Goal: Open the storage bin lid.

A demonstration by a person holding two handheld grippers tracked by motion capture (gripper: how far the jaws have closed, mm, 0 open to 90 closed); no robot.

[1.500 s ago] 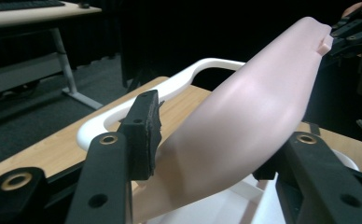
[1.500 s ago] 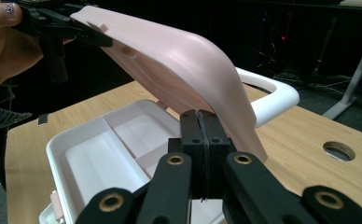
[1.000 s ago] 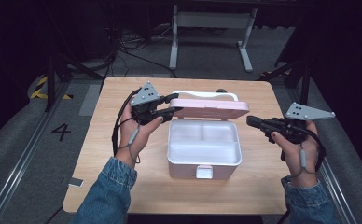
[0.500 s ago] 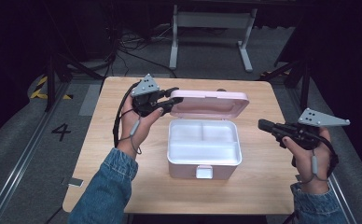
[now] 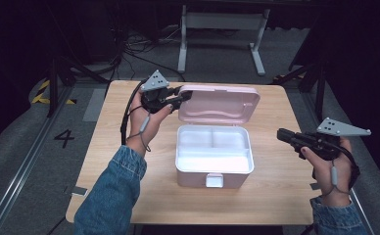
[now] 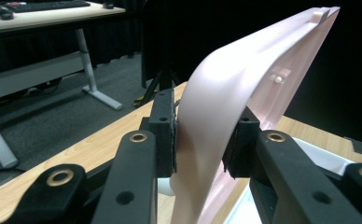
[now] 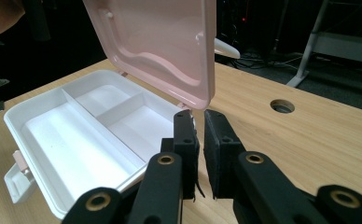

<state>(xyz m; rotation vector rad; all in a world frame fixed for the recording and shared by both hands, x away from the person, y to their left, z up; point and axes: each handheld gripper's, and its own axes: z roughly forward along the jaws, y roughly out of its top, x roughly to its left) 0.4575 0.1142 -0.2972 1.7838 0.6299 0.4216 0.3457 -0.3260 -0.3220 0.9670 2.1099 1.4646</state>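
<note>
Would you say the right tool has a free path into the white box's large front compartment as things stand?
Probably yes: the pink lid is held up by the left tool, the white box sits open, and nothing lies between it and the right tool.

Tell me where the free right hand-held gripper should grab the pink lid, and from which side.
Probably the lid's thin right edge, approached from the table's right. The lid stands tilted open, so that rim is exposed and slim enough for the jaws. The left hand-held gripper already clamps the opposite edge; the right hand-held gripper sits right of the white box.
</note>
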